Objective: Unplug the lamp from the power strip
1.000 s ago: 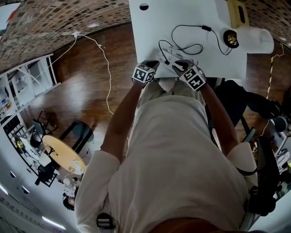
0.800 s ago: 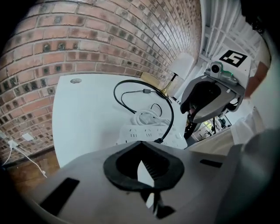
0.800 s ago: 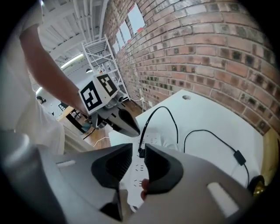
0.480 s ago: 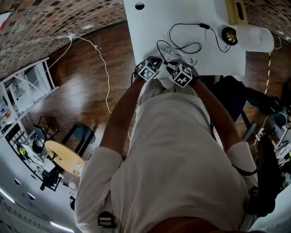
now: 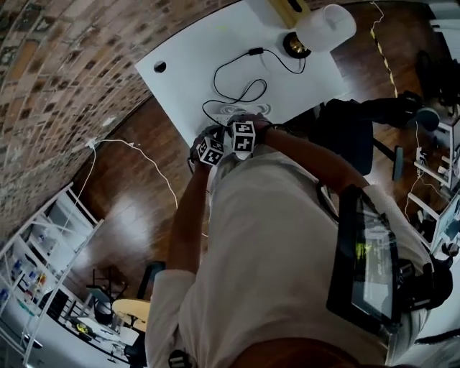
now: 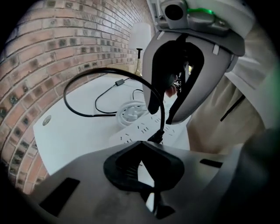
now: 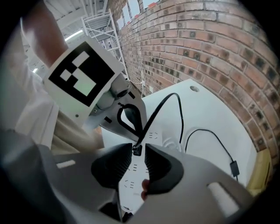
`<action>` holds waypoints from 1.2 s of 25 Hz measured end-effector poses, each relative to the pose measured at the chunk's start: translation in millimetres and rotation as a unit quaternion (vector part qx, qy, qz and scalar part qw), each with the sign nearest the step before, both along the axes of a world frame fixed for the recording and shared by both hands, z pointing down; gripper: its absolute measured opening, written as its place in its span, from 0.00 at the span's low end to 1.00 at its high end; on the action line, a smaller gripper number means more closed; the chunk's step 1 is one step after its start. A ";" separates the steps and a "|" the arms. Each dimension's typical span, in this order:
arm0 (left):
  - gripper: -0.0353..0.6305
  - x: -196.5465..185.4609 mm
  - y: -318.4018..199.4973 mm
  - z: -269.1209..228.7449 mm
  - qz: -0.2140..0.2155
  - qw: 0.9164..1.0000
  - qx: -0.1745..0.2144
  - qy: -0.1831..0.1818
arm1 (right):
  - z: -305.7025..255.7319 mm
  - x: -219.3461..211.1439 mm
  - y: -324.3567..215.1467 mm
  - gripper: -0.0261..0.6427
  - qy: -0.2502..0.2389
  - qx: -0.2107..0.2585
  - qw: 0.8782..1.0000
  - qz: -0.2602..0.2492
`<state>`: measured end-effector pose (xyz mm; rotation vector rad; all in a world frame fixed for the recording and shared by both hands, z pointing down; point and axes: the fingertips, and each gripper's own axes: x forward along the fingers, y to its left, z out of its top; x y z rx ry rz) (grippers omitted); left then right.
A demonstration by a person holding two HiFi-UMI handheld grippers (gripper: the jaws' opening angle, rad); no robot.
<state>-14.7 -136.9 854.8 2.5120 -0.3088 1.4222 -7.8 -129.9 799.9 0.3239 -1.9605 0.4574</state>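
The white power strip (image 6: 142,127) lies at the near edge of the white table (image 5: 194,50). The lamp's black plug (image 7: 137,150) stands in it, and its black cord (image 5: 237,90) loops back to the lamp (image 5: 323,27) at the table's far corner. My right gripper (image 7: 138,151) comes down over the plug, its pads shut on both sides of it. My left gripper (image 6: 148,165) is shut to a thin slit, its tips down on the strip just beside the plug. The head view shows both marker cubes side by side, left (image 5: 211,149) and right (image 5: 244,136).
A coil of white cable (image 6: 131,111) lies behind the strip. The cord carries an inline switch (image 5: 255,52). A yellow object (image 5: 287,7) stands by the lamp. A brick wall (image 6: 65,48) runs along the table's left. A dark chair (image 5: 359,115) is at the right.
Both grippers have drawn together and sunk onto the strip at the table's near edge. The left cube has rolled. The head view has swung, so the table now sits slanted.
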 end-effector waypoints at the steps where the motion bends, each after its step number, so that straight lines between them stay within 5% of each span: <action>1: 0.06 1.1 -1.4 0.8 -0.003 1.000 0.002 -0.005 | -0.6 1.1 -0.7 0.17 0.000 -0.001 1.000 -0.001; 9: 0.06 -3.1 -5.0 4.7 0.021 0.999 0.023 -0.037 | -1.6 -2.5 -1.5 0.16 -0.009 -0.005 1.000 -0.001; 24: 0.06 -12.8 -24.9 2.0 -0.035 0.999 0.010 -0.006 | -5.2 12.1 0.3 0.14 -0.029 -0.007 0.998 0.050; 30: 0.04 -14.0 -20.3 1.4 0.027 0.998 0.048 -0.012 | -4.8 8.3 3.8 0.14 -0.028 0.001 0.998 0.050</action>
